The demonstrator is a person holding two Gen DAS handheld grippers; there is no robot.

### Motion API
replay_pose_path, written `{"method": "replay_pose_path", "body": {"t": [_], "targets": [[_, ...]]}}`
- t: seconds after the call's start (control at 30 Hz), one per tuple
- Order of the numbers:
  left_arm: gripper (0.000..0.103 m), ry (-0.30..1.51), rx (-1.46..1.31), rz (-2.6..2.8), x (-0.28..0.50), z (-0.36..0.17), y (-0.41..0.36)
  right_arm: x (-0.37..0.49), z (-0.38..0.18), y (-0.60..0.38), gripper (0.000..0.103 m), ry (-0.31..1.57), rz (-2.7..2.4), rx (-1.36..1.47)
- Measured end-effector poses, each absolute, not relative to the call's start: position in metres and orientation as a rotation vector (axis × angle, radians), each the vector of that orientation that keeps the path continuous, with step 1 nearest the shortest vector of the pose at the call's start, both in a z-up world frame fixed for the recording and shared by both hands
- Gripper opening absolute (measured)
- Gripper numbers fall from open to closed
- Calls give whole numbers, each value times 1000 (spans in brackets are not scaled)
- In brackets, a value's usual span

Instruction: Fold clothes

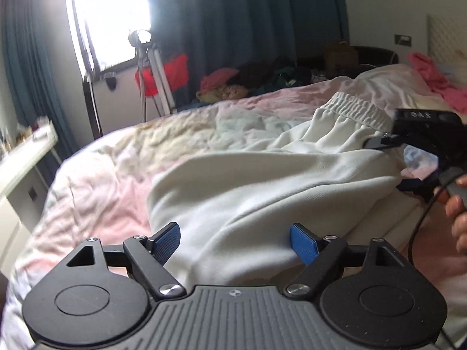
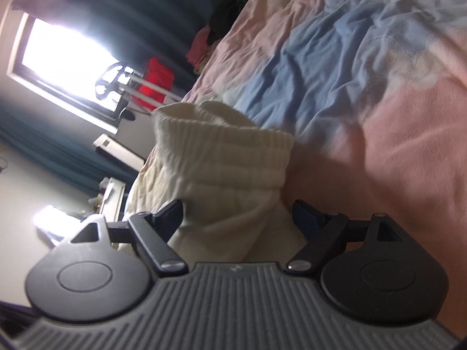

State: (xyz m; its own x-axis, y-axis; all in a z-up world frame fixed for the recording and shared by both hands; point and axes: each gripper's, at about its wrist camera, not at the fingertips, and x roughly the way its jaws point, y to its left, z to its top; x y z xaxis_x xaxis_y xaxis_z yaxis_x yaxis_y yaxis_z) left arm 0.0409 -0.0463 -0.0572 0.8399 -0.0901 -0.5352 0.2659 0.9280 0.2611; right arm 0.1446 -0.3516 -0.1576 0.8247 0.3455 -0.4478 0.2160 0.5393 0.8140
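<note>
A pair of cream-white sweatpants [image 1: 262, 180] lies in a loose heap on a bed [image 1: 96, 186] covered with a rumpled quilt in pale pink, blue and white patches. The fabric looks thick and soft, with broad rounded folds and no sharp creases. Its gathered elastic waistband [image 1: 353, 110] sits toward two o'clock in the left wrist view, puckered into fine vertical ribs.

The left gripper [image 1: 235, 243] hangs low over the near edge of the pants at six o'clock, its blue-padded fingers [image 1: 303, 246] spread wide with cloth lying between them but not pinched; it is released. At three o'clock in that view the right gripper [image 1: 388, 141] reaches in from the side, its tip against the cloth just under the waistband, with the person's hand [image 1: 458, 213] behind it.

The right wrist view is rolled sideways. There the ribbed waistband [image 2: 224, 143] stands bunched up at twelve o'clock from the fingers, with softer cream fabric running down between them. The right gripper [image 2: 238, 218] has its fingers well apart, so it too is released, the cloth resting loosely in the gap.

Beyond the bed, a bright window [image 1: 111, 14] with dark teal curtains [image 1: 248, 23] sits at eleven o'clock, a tripod [image 1: 151, 70] in front of it, and a pile of clothes [image 1: 251, 81] beside.
</note>
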Motion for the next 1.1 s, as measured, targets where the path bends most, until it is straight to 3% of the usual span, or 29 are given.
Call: {"method": "replay_pose_path", "body": {"t": [0.17,0.2,0.23,0.33,0.43,0.57,0.87,1.0,1.1], "targets": [[84,496,397,-235,46,-67,-43,158,-159,-348,81,562,109,990],[84,499,382,-246,47,-67,-42,159,-156,-346,75,542,111,961],[84,489,386,-262,47,-68,-42,159,-151,-343,59,520,112,920],[84,416,484,-291,38,-73,-50,153,-132,-335,40,460,126,819],[86,296,622,-306,22,-81,-63,135,-105,-328,31,366,162,761],[87,295,646,-366,18,-91,-72,110,-75,-323,30,238,226,754],[86,441,633,-56,51,-116,-61,116,-132,-343,32,463,81,839],[87,499,559,1,40,-113,-49,119,-158,-352,44,567,12,874],[87,583,389,19,41,-103,-29,118,-162,-351,67,593,24,891]]}}
